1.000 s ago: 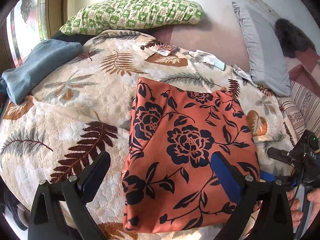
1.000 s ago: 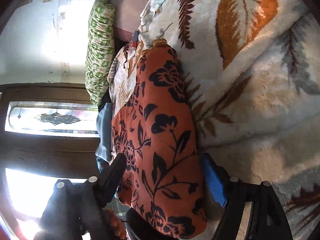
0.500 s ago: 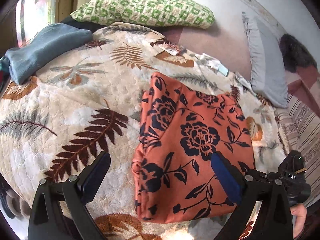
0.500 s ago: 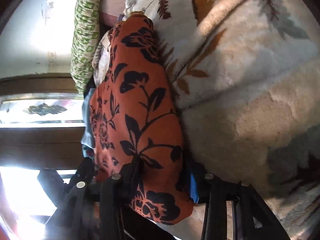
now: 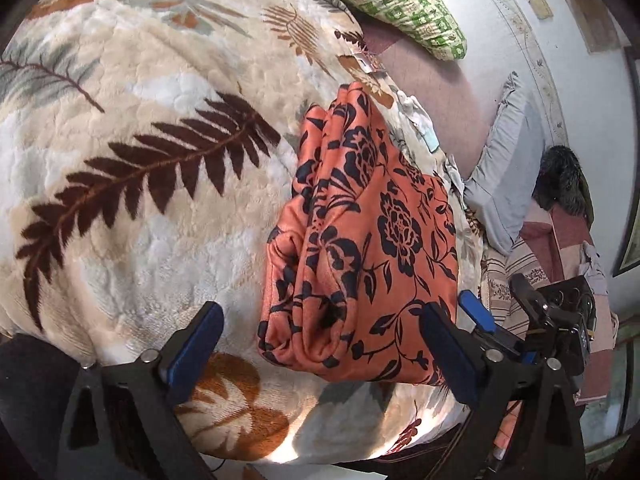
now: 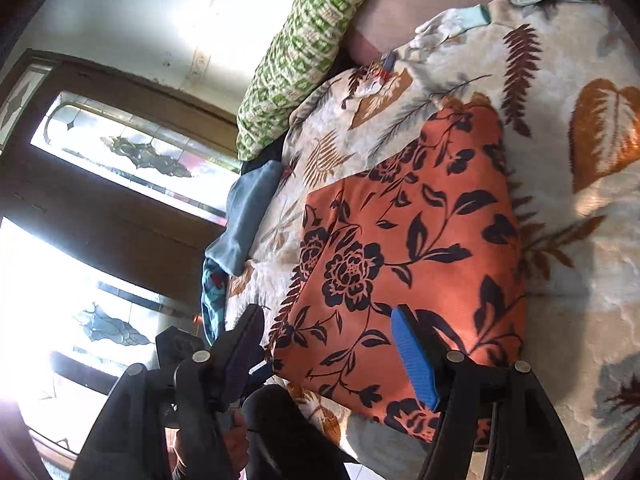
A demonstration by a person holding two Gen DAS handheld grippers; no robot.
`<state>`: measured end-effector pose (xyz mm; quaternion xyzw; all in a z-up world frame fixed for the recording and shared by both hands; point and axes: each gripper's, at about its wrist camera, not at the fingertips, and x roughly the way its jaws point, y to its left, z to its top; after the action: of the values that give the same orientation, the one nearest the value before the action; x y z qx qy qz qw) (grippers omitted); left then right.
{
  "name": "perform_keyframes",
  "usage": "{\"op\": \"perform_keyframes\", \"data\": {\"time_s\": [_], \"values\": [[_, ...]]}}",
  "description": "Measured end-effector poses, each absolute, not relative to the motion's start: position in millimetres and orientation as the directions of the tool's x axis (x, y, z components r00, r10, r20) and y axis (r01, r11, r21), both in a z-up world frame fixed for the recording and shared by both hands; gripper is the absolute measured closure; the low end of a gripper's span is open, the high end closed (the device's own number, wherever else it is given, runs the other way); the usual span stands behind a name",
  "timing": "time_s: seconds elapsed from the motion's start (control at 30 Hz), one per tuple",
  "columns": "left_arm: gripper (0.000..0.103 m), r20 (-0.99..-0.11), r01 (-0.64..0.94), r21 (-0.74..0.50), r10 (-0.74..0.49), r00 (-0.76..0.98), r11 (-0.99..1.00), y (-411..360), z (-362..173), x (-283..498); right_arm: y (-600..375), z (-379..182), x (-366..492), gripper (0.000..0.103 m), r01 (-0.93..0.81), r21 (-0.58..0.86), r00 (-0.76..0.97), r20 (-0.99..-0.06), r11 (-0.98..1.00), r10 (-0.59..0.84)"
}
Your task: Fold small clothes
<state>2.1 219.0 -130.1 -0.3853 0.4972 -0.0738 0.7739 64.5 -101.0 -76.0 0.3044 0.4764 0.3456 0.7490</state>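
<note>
Across the bed lies a cream blanket (image 5: 132, 208) printed with brown ferns, and on it the folded orange floral garment (image 5: 372, 248), lying flat near the blanket's edge. Beyond sits a green patterned pillow (image 5: 400, 4) by the wall. Over the garment's near edge, the left gripper (image 5: 320, 344) has its jaws closing — pads not yet touching cloth. Opposite, the right gripper (image 6: 324, 344) hovers above the garment, jaws opening, holding nothing.

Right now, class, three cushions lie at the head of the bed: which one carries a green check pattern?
The green checked pillow at the far edge of the leaf blanket. The other two are plain: a grey pillow by the wall and a blue cushion near the window.
</note>
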Motion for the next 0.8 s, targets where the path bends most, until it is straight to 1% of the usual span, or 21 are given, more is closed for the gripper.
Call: {"op": "perform_keyframes", "data": {"time_s": [0.03,0.07,0.1,0.13,0.17,0.23,0.27,0.3,0.33,0.37,0.43,0.5,0.53,0.63,0.73,0.8], "values": [[0.055,-0.724,-0.27,-0.66,-0.498,0.477,0.701,216,-135,5,-93,-83,71,0.034,-0.228,0.78,0.291,-0.516,0.582,0.806],[0.089,-0.744,-0.263,-0.639,-0.494,0.45,0.722,212,-139,7,-88,-94,77,0.034,-0.208,0.766,0.284,-0.547,0.608,0.787],[0.088,-0.746,-0.248,-0.627,-0.478,0.463,0.739,209,-135,5,-89,-109,80,0.035,-0.173,0.751,0.268,-0.586,0.637,0.764],[0.088,-0.743,-0.217,-0.613,-0.461,0.485,0.76,204,-128,3,-90,-124,84,0.037,-0.142,0.753,0.247,-0.602,0.643,0.76],[0.088,-0.737,-0.185,-0.597,-0.444,0.51,0.78,200,-119,0,-91,-134,88,0.039,-0.12,0.771,0.246,-0.587,0.625,0.771],[0.087,-0.728,-0.153,-0.584,-0.432,0.532,0.797,195,-112,1,-98,-136,87,0.039,-0.122,0.79,0.248,-0.562,0.6,0.789],[0.079,-0.743,-0.167,-0.574,-0.425,0.517,0.801,196,-115,5,-98,-136,88,0.039,-0.129,0.791,0.236,-0.561,0.598,0.793],[0.057,-0.764,-0.187,-0.562,-0.42,0.489,0.806,198,-120,9,-98,-138,90,0.039,-0.132,0.792,0.223,-0.562,0.596,0.797],[0.047,-0.778,-0.207,-0.556,-0.415,0.472,0.805,203,-122,12,-99,-139,91,0.039,-0.127,0.798,0.212,-0.558,0.589,0.802],[0.04,-0.773,-0.219,-0.559,-0.407,0.486,0.8,210,-118,13,-101,-140,92,0.039,-0.118,0.807,0.204,-0.551,0.579,0.809],[0.038,-0.746,-0.196,-0.552,-0.376,0.55,0.81,224,-101,16,-103,-141,94,0.039,-0.11,0.816,0.196,-0.541,0.567,0.818],[0.019,-0.702,-0.172,-0.556,-0.349,0.62,0.813,236,-84,30,-104,-141,93,0.039,-0.112,0.819,0.192,-0.538,0.563,0.821],[0.017,-0.684,-0.159,-0.564,-0.351,0.64,0.81,240,-82,42,-105,-140,93,0.039,-0.113,0.82,0.193,-0.536,0.562,0.822],[0.017,-0.69,-0.146,-0.605,-0.425,0.586,0.783,242,-97,99,-104,-140,92,0.039,-0.117,0.819,0.194,-0.536,0.562,0.822],[0.017,-0.717,-0.182,-0.612,-0.443,0.539,0.769,241,-121,146,-105,-141,92,0.039,-0.109,0.827,0.192,-0.527,0.552,0.828],[0.018,-0.753,-0.24,-0.598,-0.433,0.495,0.765,241,-140,161,-106,-142,92,0.039,-0.107,0.833,0.193,-0.519,0.543,0.833]]}}
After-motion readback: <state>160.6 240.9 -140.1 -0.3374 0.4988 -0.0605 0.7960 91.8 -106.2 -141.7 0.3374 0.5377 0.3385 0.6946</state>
